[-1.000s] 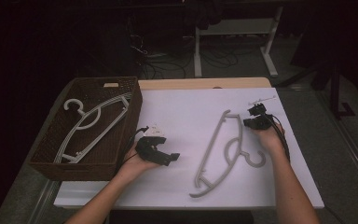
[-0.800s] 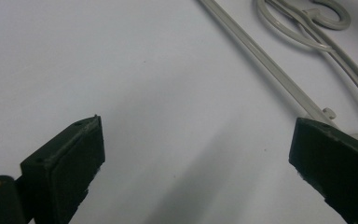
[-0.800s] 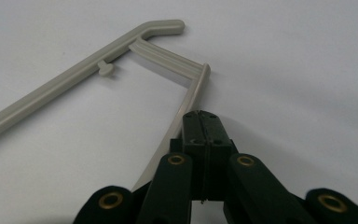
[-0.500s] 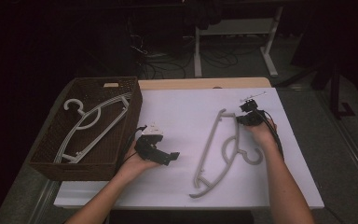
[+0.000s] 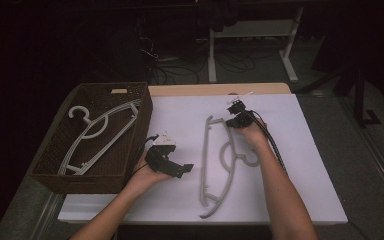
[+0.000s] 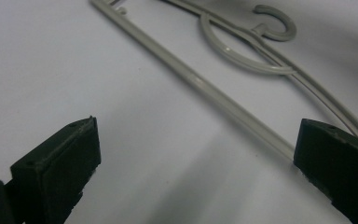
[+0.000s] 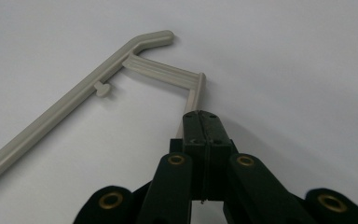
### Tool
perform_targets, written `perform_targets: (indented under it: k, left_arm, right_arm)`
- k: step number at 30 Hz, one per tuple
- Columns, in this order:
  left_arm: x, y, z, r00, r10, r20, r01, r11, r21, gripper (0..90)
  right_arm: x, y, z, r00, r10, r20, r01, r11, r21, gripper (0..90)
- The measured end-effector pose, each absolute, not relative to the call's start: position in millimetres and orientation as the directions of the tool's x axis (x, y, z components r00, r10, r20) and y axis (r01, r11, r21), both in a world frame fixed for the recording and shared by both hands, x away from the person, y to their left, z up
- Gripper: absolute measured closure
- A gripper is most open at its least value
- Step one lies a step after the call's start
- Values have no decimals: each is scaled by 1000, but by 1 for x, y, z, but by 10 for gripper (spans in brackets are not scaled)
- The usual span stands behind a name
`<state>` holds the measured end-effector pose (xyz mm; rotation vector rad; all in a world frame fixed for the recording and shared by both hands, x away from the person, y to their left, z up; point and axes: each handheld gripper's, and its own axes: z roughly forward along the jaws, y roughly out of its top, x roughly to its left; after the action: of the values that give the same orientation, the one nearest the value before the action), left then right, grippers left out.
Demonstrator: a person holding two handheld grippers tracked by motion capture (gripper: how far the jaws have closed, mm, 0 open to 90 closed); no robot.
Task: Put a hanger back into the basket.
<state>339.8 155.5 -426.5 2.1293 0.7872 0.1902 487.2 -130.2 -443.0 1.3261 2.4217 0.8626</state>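
On the bench [image 5: 300,150], your right gripper [image 7: 200,122] pinches the hanger [image 5: 215,165] near its end; it may twist loose. Left gripper [image 5: 169,162] jaws spread, empty.

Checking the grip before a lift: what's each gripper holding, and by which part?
Right gripper is shut on the grey hanger, at its thin bar near one end. Left gripper holds nothing.

Broad bare stretch of the white tabletop [image 5: 300,165] along its right edge and across the far middle. Blocked down the centre by the grey hanger [image 5: 206,165] lying flat, far edge to near edge. Left edge walled off by the wicker basket [image 5: 55,175], another hanger [image 5: 97,135] inside.
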Motion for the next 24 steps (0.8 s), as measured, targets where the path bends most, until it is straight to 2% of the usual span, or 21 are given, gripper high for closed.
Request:
perform_targets:
  k: [14,24]
  left_arm:
    - [339,154,-427,794,594,-130,467,-460,755,6]
    - [338,154,-427,793,597,-125,468,-463,753,6]
  right_arm:
    - [490,-49,-436,-697,713,74,592,514,621,893]
    - [455,-65,-412,-715,697,61,558,515,650,893]
